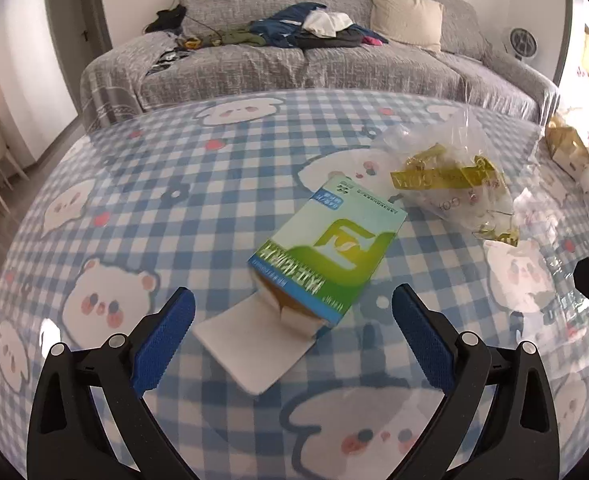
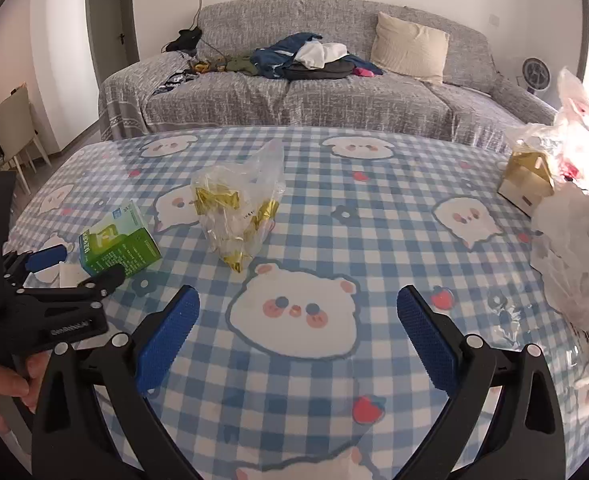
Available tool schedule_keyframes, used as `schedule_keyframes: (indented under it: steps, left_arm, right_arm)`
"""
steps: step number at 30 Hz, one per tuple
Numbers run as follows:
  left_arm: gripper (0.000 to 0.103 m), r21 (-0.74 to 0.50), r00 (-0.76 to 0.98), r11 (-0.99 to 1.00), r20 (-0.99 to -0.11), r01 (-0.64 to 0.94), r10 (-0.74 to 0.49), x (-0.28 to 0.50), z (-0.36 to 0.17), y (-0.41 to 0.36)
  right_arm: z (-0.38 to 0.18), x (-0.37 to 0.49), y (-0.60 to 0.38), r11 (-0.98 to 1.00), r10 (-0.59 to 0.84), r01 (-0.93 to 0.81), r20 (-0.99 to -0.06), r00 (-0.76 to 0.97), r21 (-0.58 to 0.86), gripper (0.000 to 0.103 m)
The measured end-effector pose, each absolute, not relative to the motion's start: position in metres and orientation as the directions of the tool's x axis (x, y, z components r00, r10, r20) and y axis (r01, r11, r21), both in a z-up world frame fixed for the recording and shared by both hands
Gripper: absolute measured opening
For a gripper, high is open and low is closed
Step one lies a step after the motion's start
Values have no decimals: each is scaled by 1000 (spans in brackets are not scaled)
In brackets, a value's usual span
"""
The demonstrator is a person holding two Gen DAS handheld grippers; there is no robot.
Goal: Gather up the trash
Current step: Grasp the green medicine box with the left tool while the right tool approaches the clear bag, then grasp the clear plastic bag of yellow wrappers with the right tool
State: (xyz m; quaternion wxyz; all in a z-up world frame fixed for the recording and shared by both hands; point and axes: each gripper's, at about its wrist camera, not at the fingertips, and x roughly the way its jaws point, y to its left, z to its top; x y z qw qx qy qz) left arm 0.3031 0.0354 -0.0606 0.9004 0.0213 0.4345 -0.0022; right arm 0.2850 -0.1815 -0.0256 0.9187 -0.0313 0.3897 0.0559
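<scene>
A green and blue cardboard box (image 1: 330, 252) lies on the checked tablecloth, its white end flap (image 1: 250, 344) open toward me. My left gripper (image 1: 292, 320) is open, its blue pads either side of the flap, just short of the box. A clear plastic bag with gold wrappers (image 1: 450, 184) lies right of the box. In the right wrist view the box (image 2: 114, 244) is at the left with the left gripper (image 2: 66, 268) at it, and the bag (image 2: 242, 208) stands mid-table. My right gripper (image 2: 296, 332) is open and empty above the cloth.
A heap of white plastic bags (image 2: 574, 240) and a small gold box (image 2: 528, 180) sit at the table's right edge. A grey sofa (image 2: 334, 92) with clothes and a cushion stands behind the table. Chairs (image 2: 14, 132) stand at the far left.
</scene>
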Motion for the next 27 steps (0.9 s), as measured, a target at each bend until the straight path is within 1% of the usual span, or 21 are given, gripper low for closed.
schedule_keyframes:
  steps: [5,8,9,10,12,15,18,22,27]
  left_arm:
    - [95,38,625,999,-781,33,9,316,-64,34]
    - [83,29,625,998,-780,48,-7,322,-62,31]
    - [77,22,622,998,-783,52,-15,324,-62,31]
    - [68,16,615,998,-788,54,-21,326,-64,30]
    - [65,17,611,998,-792,54,-19,330,-65,28]
    - [57,21,616,999,-788,36,-6,333,-65,27]
    - [56,-28,611,1000,-791,3,-24,334,-64,33]
    - [56,-3,616,999,-787,-39,22,331,-64,42]
    - [55,-12,615,995,-787,-96,50,323,-61,63]
  right_arm:
    - [-31,298,-176,989,86,-149,-727,681,-22,95]
    - [-33,308,-174,985,90,-170,-730,677,-37,95]
    - [-34,312,-173,983,93,-177,-732,675,-39,95]
    - [-36,315,-174,983,95,-178,-734,672,-36,95]
    - [-39,322,-176,984,102,-175,-741,663,-21,95]
    - [-42,333,-176,986,116,-168,-750,651,6,95]
    - [-39,342,-170,984,129,-177,-746,653,14,95]
    - [-35,351,-158,982,150,-187,-745,650,35,95]
    - [-34,361,-138,982,146,-187,-748,647,29,95]
